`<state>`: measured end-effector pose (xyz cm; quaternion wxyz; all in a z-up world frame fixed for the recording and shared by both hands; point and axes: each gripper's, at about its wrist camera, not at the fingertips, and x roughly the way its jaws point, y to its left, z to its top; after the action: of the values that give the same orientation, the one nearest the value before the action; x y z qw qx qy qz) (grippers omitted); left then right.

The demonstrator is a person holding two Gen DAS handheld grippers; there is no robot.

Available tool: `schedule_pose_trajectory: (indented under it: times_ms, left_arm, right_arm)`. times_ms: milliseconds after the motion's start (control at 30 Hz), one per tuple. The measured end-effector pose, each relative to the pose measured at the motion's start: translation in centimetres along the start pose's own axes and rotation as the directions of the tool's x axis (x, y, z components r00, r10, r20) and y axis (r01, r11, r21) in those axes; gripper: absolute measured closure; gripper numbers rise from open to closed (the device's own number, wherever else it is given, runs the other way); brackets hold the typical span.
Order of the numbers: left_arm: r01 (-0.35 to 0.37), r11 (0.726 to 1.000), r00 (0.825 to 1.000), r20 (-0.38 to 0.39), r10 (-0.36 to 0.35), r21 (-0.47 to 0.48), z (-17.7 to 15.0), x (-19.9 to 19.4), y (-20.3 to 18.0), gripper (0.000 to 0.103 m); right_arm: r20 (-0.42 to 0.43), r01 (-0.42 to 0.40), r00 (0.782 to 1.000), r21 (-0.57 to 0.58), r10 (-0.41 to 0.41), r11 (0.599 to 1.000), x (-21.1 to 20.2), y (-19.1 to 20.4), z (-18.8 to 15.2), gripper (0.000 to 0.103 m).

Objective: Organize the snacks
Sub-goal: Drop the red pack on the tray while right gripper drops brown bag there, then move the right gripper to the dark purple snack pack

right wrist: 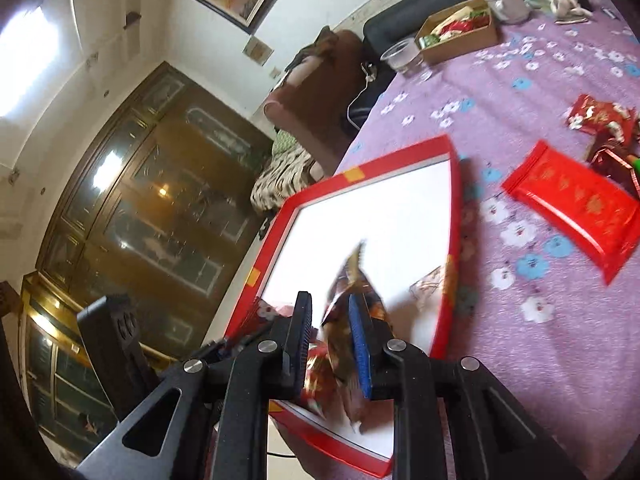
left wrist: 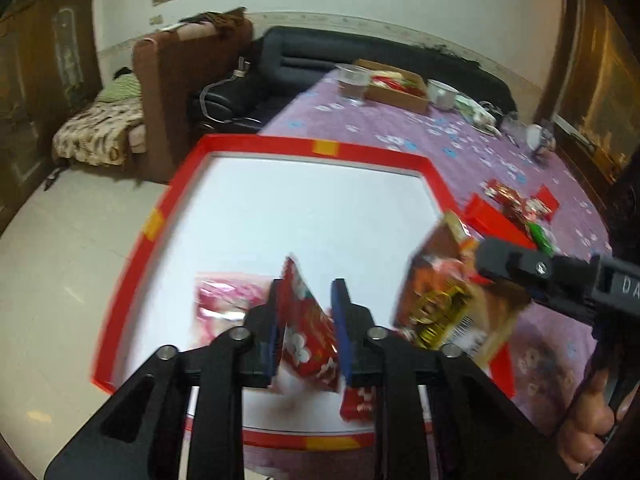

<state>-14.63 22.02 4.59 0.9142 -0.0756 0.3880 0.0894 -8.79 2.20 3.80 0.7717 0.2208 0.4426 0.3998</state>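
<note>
A red-rimmed tray with a white floor (left wrist: 256,148) lies on the purple flowered tablecloth; it also shows in the right wrist view (right wrist: 404,152). My left gripper (left wrist: 306,304) is open over the tray, with a red snack packet (left wrist: 308,328) loose between its fingers. A pink packet (left wrist: 228,300) lies in the tray behind it. My right gripper (right wrist: 330,320) is open, with a brown and gold snack packet (right wrist: 348,312) between its fingers above the tray. That packet (left wrist: 444,292) and the right gripper show at right in the left wrist view.
A pile of red snack packets (left wrist: 516,204) lies on the cloth right of the tray, with a large red packet (right wrist: 576,204) nearest. At the far end stand a cardboard box of snacks (left wrist: 400,84), a plastic cup (left wrist: 352,80) and a mug (left wrist: 442,94). The table edge runs along the tray's left side.
</note>
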Motion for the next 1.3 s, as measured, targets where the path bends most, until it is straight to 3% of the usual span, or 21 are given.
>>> schedule_pose_trajectory:
  times_ms: [200,333,433,533,633,700,833,900,1000,1167,1300]
  left_arm:
    - [-0.036,0.999,0.997,0.066,0.036,-0.003,0.0,-1.2,0.6,0.062]
    - [0.001,1.0,0.993,0.116,-0.004,0.022,0.0,-2.2,-0.4,0.06]
    - [0.045,0.997,0.986,0.155,-0.055,0.07,-0.4,-3.2,-1.9,0.047]
    - [0.074,0.988,0.979,0.182,-0.098,0.134,-0.8,-4.0,-3.6,0.043]
    - [0.121,0.974,0.97,0.184,-0.156,0.19,-1.3,-4.6,-5.6,0.036]
    - [0.137,0.968,0.968,0.178,-0.175,0.21,-1.6,-4.8,-6.6,0.029]
    - [0.164,0.952,0.969,0.139,-0.204,0.257,-2.4,-4.4,-9.0,0.028]
    - [0.175,0.943,0.969,0.119,-0.216,0.284,-2.8,-4.3,-10.2,0.028]
    - [0.192,0.929,0.968,0.094,-0.232,0.317,-3.5,-4.3,-12.1,0.028]
    - [0.198,0.906,0.972,0.046,-0.231,0.374,-4.6,-3.8,-14.8,0.028]
    - [0.194,0.896,0.974,0.028,-0.223,0.4,-4.9,-3.6,-16.3,0.028]
  right_arm:
    - [0.121,0.042,0.991,0.041,-0.047,0.998,-3.2,-2.4,0.6,0.073]
    - [0.2,0.075,0.975,0.116,-0.098,0.99,-6.5,-5.8,0.5,0.065]
    - [0.236,0.108,0.961,0.17,-0.147,0.98,-9.0,-8.6,0.1,0.065]
    - [0.302,0.142,0.931,0.227,-0.208,0.964,-13.1,-11.5,-0.2,0.065]
    - [0.375,0.175,0.883,0.292,-0.281,0.94,-18.0,-14.2,-1.1,0.059]
    - [0.424,0.167,0.851,0.343,-0.311,0.924,-21.1,-16.1,-2.1,0.057]
    - [0.508,0.123,0.786,0.429,-0.352,0.895,-25.9,-19.5,-4.1,0.052]
    - [0.543,0.06,0.768,0.468,-0.34,0.882,-27.0,-21.4,-5.0,0.048]
    - [0.546,-0.04,0.788,0.508,-0.286,0.86,-27.2,-23.3,-5.0,0.048]
    - [0.514,-0.061,0.821,0.511,-0.248,0.857,-26.8,-24.3,-4.5,0.047]
    - [0.512,-0.067,0.825,0.507,-0.237,0.86,-26.3,-24.1,-4.1,0.045]
